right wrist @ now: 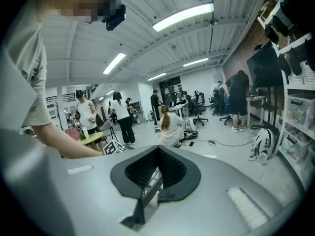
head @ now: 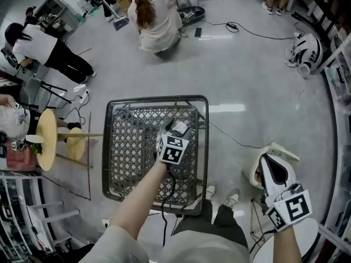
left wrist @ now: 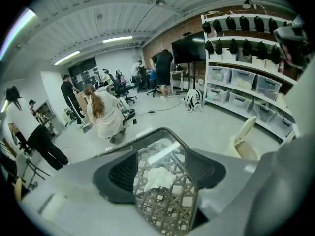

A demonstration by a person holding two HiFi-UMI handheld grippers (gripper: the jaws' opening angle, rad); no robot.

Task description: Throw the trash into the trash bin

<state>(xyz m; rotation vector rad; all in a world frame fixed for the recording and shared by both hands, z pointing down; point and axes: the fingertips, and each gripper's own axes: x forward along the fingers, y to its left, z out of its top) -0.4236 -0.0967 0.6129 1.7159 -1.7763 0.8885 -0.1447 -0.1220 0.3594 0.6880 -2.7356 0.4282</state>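
Observation:
A dark wire-mesh trash bin (head: 109,147) stands on the floor in front of me, and its rim (left wrist: 162,132) also shows in the left gripper view. A crumpled white paper (left wrist: 160,177) lies on the mesh inside it. My left gripper (head: 180,129) (left wrist: 165,161) hangs over the bin and points down into it. It is open, and the paper shows below the gap, untouched by the pads. My right gripper (head: 273,166) (right wrist: 157,154) is off to the right of the bin, shut with nothing in it.
A person (head: 156,21) crouches on the floor beyond the bin, and others stand at the far left. A round wooden table (head: 46,138) is left of the bin. A cream seat-like thing (head: 258,163) and a floor cable (head: 241,141) lie right. Shelves (left wrist: 246,82) line the right wall.

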